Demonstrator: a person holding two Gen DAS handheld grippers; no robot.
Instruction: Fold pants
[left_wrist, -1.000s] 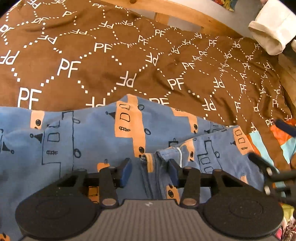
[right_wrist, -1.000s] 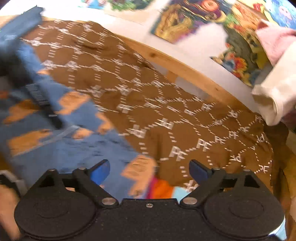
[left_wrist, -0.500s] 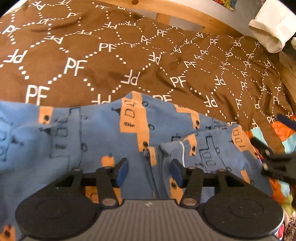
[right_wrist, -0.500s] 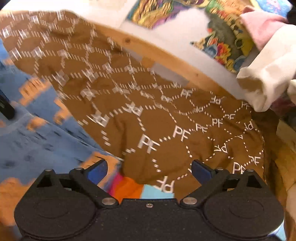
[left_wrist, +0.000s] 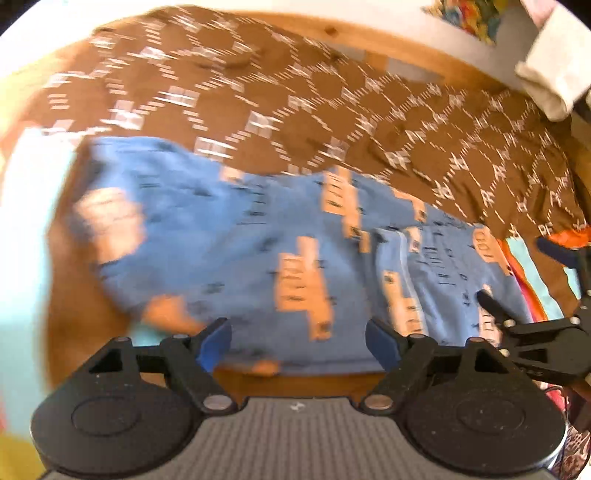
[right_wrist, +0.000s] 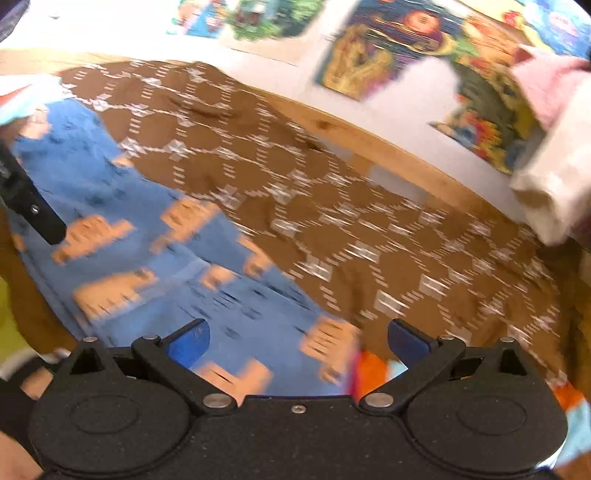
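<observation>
My left claw (left_wrist: 297, 341) is wide open and holds nothing. My right claw (right_wrist: 297, 341) is wide open too, and empty. Both hang just above the near edge of the pants (left_wrist: 280, 258).

The blue pants with orange blocks lie across the brown blanket (left_wrist: 332, 110) on the bed. They look like they are already folded once, because I can see a cloth edge running down near the middle, with one layer on top of another. I can't be sure, since the view is blurry. I think one more fold is left to make them small.

The far side of the blanket is bare, so there is lots of room to flip the cloth that way. Past it is the wooden bed rail (right_wrist: 388, 147) and the wall. On my right a white cloth bundle (right_wrist: 554, 184) hangs close, and a striped orange and teal cloth (left_wrist: 532, 273) peeks out beside the pants. My two claws are near each other, so I should not bump them.
</observation>
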